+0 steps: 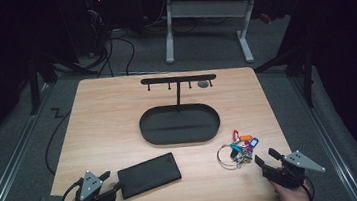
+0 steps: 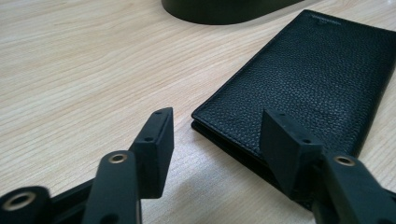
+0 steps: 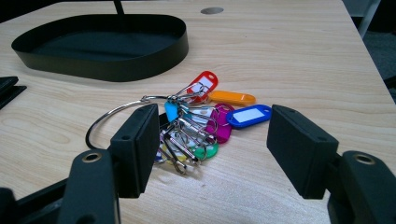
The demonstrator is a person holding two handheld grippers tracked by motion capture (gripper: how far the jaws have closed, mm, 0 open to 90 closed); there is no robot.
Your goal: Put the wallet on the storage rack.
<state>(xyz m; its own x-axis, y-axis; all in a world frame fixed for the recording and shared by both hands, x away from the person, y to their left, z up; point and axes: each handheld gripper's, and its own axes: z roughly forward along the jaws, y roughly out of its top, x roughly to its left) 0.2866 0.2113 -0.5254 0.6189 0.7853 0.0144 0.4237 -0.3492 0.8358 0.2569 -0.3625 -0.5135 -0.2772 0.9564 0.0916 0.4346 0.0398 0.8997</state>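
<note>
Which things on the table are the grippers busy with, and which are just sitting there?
Being worked on:
- black leather wallet, in front of the open left gripper
- bunch of keys with coloured tags, in front of the open right gripper

Just sitting there:
- black oval tray
- black hook rack standing in the tray

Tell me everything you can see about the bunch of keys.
The bunch of keys is a thin wire ring carrying small metal clips and plastic tags in red, orange, blue, purple, green and light blue. It lies flat on the wooden table, near the black tray but apart from it. The open right gripper does not touch it.
</note>
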